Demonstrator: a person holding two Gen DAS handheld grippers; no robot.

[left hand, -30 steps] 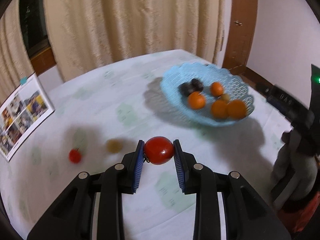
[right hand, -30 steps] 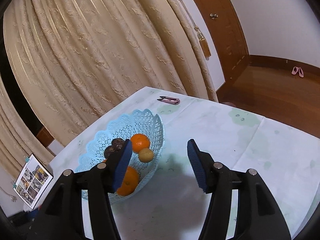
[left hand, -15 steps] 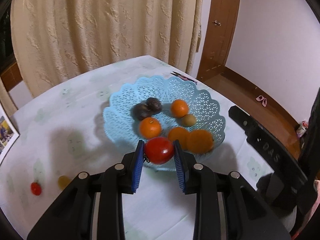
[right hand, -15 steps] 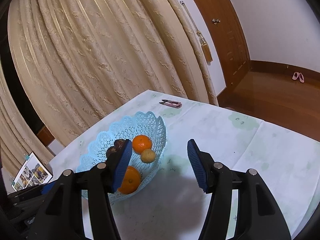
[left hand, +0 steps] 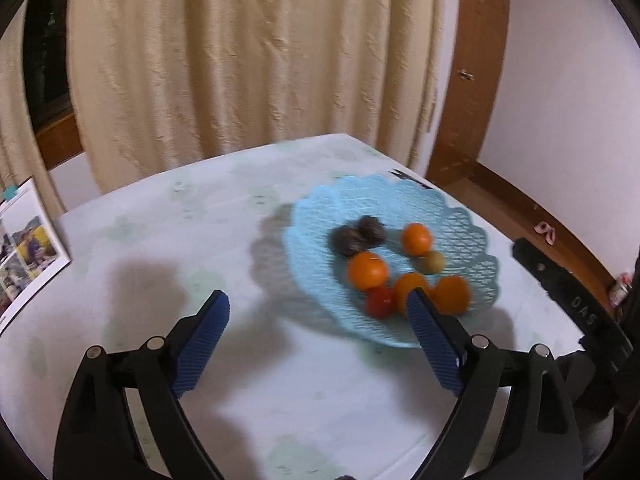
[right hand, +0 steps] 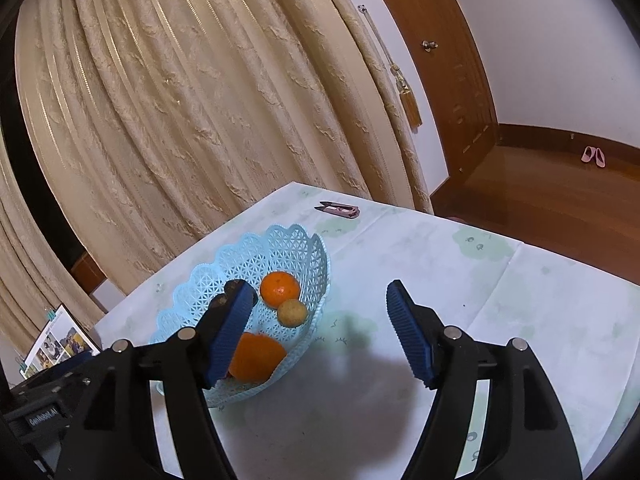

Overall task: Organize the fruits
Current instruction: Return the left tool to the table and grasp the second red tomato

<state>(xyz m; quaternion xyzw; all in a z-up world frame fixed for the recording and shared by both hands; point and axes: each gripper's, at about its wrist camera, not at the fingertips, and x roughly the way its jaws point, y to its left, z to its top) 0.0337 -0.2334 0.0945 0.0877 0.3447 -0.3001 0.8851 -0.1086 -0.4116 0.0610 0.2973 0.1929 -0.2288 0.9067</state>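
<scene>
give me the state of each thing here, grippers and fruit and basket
left gripper: open, empty
right gripper: open, empty
small red tomato: lying in the basket
light blue plastic lattice basket: upright on table, holding fruit
pink snips: lying closed on table

Left gripper point(left hand: 318, 328): spread wide, nothing between its fingers point(left hand: 202, 338), held above the worktop point(left hand: 192, 240) and angled down toward it.
Left finger pads: blue, ribbed, well apart.
Right gripper point(right hand: 320, 332): also spread wide and holding nothing, raised over the worktop.
Right fingers point(right hand: 410, 334): blue ribbed pads facing each other across a broad gap.
Body of right gripper: black, visible at the right edge of the left wrist view.
</scene>
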